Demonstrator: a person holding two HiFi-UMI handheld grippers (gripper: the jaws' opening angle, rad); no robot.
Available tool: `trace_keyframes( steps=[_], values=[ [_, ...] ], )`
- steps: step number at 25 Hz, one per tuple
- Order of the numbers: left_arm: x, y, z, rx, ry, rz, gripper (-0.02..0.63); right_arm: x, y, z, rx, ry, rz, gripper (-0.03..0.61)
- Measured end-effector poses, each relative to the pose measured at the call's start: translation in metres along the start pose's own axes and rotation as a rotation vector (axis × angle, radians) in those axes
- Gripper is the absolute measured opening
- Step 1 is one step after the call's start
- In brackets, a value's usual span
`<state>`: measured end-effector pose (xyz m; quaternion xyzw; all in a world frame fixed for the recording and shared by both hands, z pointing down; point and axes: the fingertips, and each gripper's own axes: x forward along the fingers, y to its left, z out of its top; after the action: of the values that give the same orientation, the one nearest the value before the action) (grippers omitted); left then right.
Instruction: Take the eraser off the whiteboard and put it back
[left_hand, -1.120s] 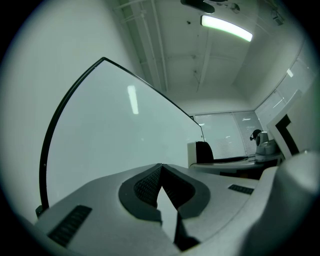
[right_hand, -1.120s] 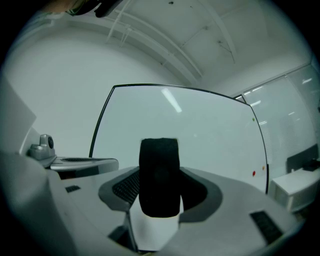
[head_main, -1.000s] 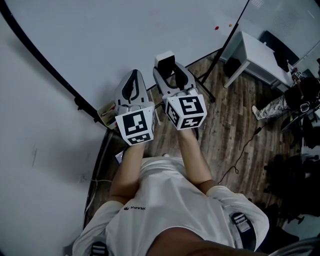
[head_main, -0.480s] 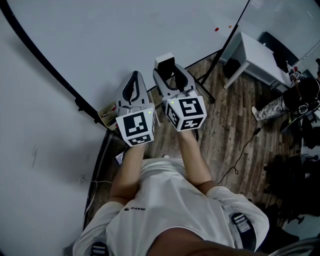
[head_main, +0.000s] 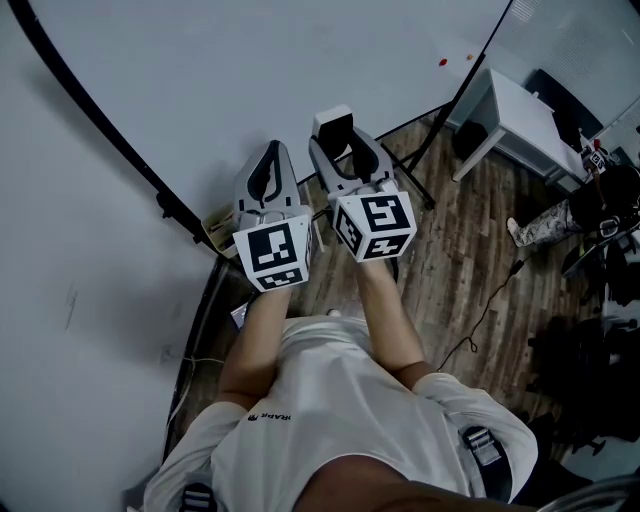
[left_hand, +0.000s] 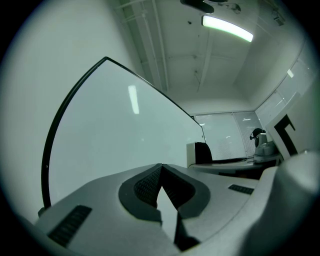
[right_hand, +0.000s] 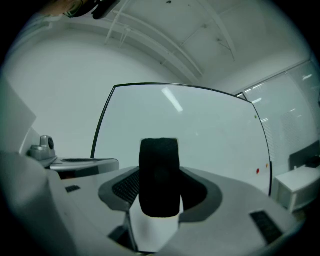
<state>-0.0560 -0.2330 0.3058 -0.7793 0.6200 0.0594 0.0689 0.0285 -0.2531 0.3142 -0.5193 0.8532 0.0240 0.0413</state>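
Clamping the eraser (right_hand: 159, 177) between the jaws of the right gripper (head_main: 342, 150), just in front of the whiteboard (head_main: 250, 70), near its lower edge. Running the eraser's long axis along those jaws, straight toward the whiteboard, and sticking out past the jaw tips. Showing black felt in the right gripper view and a white end in the head view. Not permitting a call on whether the eraser is touching the whiteboard.

Holding the left gripper (head_main: 268, 150) just beside the right one, likewise facing the whiteboard, with jaws pressed together tip to tip.

Also lying around the whiteboard:
- sitting near its right edge, a red dot (head_main: 443, 62) and an orange dot (head_main: 468, 56);
- slanting out from under its lower edge, a black stand leg (head_main: 418, 182);
- standing beyond its right edge, a white table (head_main: 520, 110);
- resting on the wooden floor (head_main: 450, 260), well right of the whiteboard, a person's leg (head_main: 545, 220).

Offering broad bare whiteboard above and to both sides of the eraser, stopping at the thin black frame.
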Motion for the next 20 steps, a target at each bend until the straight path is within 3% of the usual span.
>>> trace_keyframes(
  steps=[20],
  values=[
    [0.005, 0.013, -0.002, 0.010, -0.003, 0.024, 0.002, 0.023, -0.015, 0.006, 0.035, -0.004, 0.026, 0.235]
  ],
)
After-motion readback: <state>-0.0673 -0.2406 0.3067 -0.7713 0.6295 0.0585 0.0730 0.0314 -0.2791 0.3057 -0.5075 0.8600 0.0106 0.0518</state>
